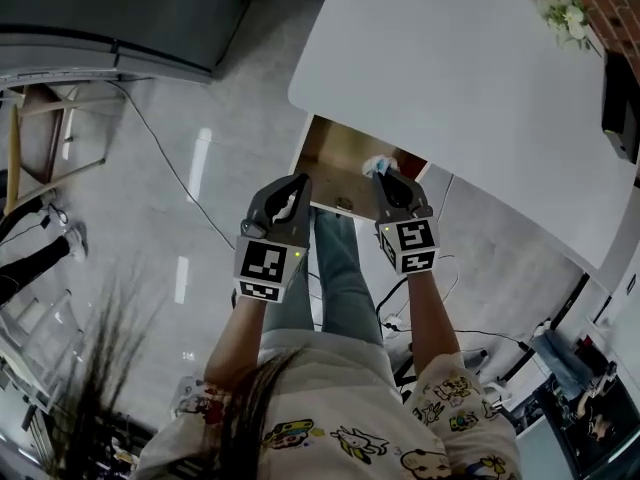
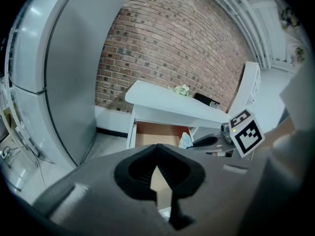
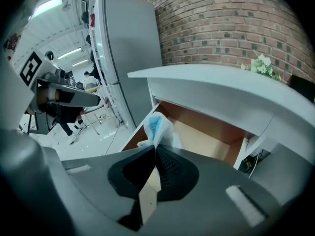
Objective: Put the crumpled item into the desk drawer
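Note:
A white and blue crumpled item (image 1: 377, 165) (image 3: 158, 128) is pinched in the tips of my right gripper (image 1: 388, 180) (image 3: 156, 149). It hangs over the near end of the open wooden drawer (image 1: 335, 163) (image 3: 206, 139) under the white desk (image 1: 450, 78) (image 3: 221, 82). My left gripper (image 1: 295, 183) (image 2: 157, 147) is shut and holds nothing. It hovers just left of the drawer's front, level with the right one. In the left gripper view the drawer (image 2: 157, 134) stands open, with the crumpled item (image 2: 184, 139) at the right gripper's tips (image 2: 193, 142).
A tall grey fridge (image 2: 64, 73) (image 3: 128, 58) stands left of the desk against a brick wall (image 2: 187, 48). White flowers (image 1: 560, 8) and a black object (image 1: 620, 103) sit at the desk's far end. A cable (image 1: 170, 158) crosses the floor. My legs (image 1: 340, 278) are below the drawer.

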`<action>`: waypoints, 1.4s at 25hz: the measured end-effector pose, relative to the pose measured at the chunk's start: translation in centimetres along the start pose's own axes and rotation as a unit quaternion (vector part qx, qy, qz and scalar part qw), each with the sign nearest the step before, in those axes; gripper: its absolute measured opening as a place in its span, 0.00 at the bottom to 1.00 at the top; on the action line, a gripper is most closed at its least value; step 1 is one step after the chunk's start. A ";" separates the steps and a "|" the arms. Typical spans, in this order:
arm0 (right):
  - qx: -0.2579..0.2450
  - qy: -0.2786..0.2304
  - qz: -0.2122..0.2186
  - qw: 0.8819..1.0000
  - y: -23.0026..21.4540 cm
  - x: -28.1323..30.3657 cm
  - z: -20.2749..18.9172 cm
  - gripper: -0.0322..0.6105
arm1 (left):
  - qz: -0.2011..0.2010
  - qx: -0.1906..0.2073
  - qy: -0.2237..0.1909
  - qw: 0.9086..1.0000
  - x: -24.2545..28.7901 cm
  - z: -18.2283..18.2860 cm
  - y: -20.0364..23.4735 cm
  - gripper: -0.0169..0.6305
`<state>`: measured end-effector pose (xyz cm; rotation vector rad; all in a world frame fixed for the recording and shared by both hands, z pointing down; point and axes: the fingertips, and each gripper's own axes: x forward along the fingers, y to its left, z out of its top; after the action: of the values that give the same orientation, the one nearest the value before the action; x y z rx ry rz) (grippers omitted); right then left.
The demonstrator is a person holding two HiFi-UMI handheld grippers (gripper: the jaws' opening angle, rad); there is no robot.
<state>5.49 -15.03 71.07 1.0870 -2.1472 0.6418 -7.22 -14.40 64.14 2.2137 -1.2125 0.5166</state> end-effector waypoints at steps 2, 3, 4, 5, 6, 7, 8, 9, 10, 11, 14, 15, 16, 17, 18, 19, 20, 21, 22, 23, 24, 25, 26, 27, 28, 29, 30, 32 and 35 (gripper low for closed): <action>-0.003 0.011 0.002 1.000 -0.4 1.4 -1.0 0.07 | -0.003 -0.002 0.007 1.000 1.1 -1.0 0.0 0.03; -0.005 0.018 0.004 1.000 -0.5 2.1 -1.5 0.07 | -0.005 -0.001 0.011 1.000 1.6 -1.4 0.0 0.03; -0.006 0.024 0.005 1.000 -0.7 2.8 -1.9 0.07 | -0.006 -0.001 0.014 1.000 2.2 -1.9 0.0 0.02; -0.008 0.031 0.007 0.999 -0.8 3.5 -2.4 0.07 | -0.007 0.000 0.018 1.000 2.7 -2.3 0.0 0.02; -0.011 0.037 0.009 0.999 -0.9 4.1 -2.8 0.07 | -0.008 0.002 0.022 1.000 3.3 -2.8 0.1 0.02; -0.014 0.043 0.011 0.999 -0.9 4.6 -3.3 0.07 | -0.008 0.004 0.027 1.000 3.7 -3.3 0.1 0.02; -0.018 0.050 0.014 0.999 -1.0 5.2 -3.8 0.07 | -0.009 0.007 0.032 0.999 4.2 -3.8 0.2 0.02; -0.022 0.057 0.017 0.998 -1.0 5.6 -4.3 0.07 | -0.011 0.010 0.038 0.999 4.7 -4.4 0.1 0.02; -0.026 0.065 0.019 0.997 -1.0 6.1 -4.8 0.07 | -0.013 0.014 0.044 0.999 5.2 -4.9 0.1 0.02; -0.029 0.072 0.021 0.997 -1.0 6.5 -5.3 0.07 | -0.015 0.016 0.049 0.999 5.6 -5.4 0.1 0.03; -0.037 0.093 0.028 0.995 -1.1 7.8 -6.6 0.07 | -0.013 0.017 0.060 0.998 6.7 -6.4 0.7 0.02; -0.040 0.099 0.031 0.994 -1.0 8.2 -7.0 0.07 | -0.011 0.016 0.063 0.998 7.0 -6.7 1.0 0.02; -0.044 0.107 0.035 0.993 -1.0 8.5 -7.5 0.07 | -0.010 0.015 0.065 0.998 7.2 -7.0 1.2 0.02; -0.049 0.116 0.040 0.991 -0.8 8.8 -8.1 0.07 | -0.010 0.015 0.067 0.998 7.4 -7.2 1.3 0.02; -0.054 0.126 0.046 0.989 -0.7 9.2 -8.7 0.07 | -0.011 0.015 0.069 0.997 7.6 -7.4 1.4 0.02; -0.059 0.137 0.052 0.987 -0.6 9.5 -9.4 0.07 | -0.012 0.016 0.072 0.997 7.8 -7.7 1.4 0.02; -0.064 0.148 0.057 0.985 -0.4 9.8 -10.0 0.07 | -0.014 0.017 0.075 0.997 8.0 -8.0 1.4 0.02; -0.068 0.157 0.061 0.983 -0.3 10.1 -10.6 0.07 | -0.016 0.018 0.079 0.997 8.2 -8.3 1.4 0.02; -0.070 0.167 0.065 0.981 -0.2 10.3 -11.2 0.07 | -0.019 0.019 0.084 0.996 8.4 -8.7 1.4 0.02; -0.072 0.175 0.068 0.980 -0.1 10.6 -11.7 0.07 | -0.021 0.019 0.087 0.996 8.5 -9.0 1.3 0.02; -0.073 0.183 0.071 0.978 0.0 10.8 -12.2 0.07 | -0.023 0.019 0.090 0.996 8.7 -9.3 1.3 0.03; -0.074 0.190 0.074 0.976 0.0 11.1 -12.5 0.07 | -0.023 0.019 0.093 0.995 8.8 -9.6 1.3 0.02; -0.074 0.196 0.077 0.975 0.0 11.3 -12.9 0.07 | -0.024 0.020 0.097 0.995 8.9 -9.8 1.3 0.02; -0.073 0.202 0.080 0.973 -0.1 11.4 -13.1 0.07 | -0.023 0.019 0.103 0.994 9.0 -10.0 1.3 0.02; -0.071 0.207 0.082 0.972 -0.2 11.6 -13.3 0.07 | -0.024 0.019 0.108 0.994 9.1 -10.2 1.3 0.02; -0.071 0.210 0.085 0.971 -0.3 11.7 -13.5 0.07 | -0.025 0.017 0.111 0.993 9.2 -10.4 1.2 0.02; -0.070 0.213 0.087 0.971 -0.3 11.9 -13.7 0.07 | -0.027 0.016 0.112 0.993 9.4 -10.6 1.2 0.02; -0.068 0.220 0.092 0.969 -0.3 12.2 -14.0 0.07 | -0.029 0.015 0.116 0.993 9.6 -11.1 1.2 0.02; -0.065 0.230 0.096 0.966 -0.4 12.4 -14.5 0.08 | -0.028 0.015 0.120 0.992 9.6 -11.3 1.3 0.02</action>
<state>4.89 -12.08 89.90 0.5912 -1.8645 0.7468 -4.11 -13.93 78.73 2.1310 -1.0204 0.7582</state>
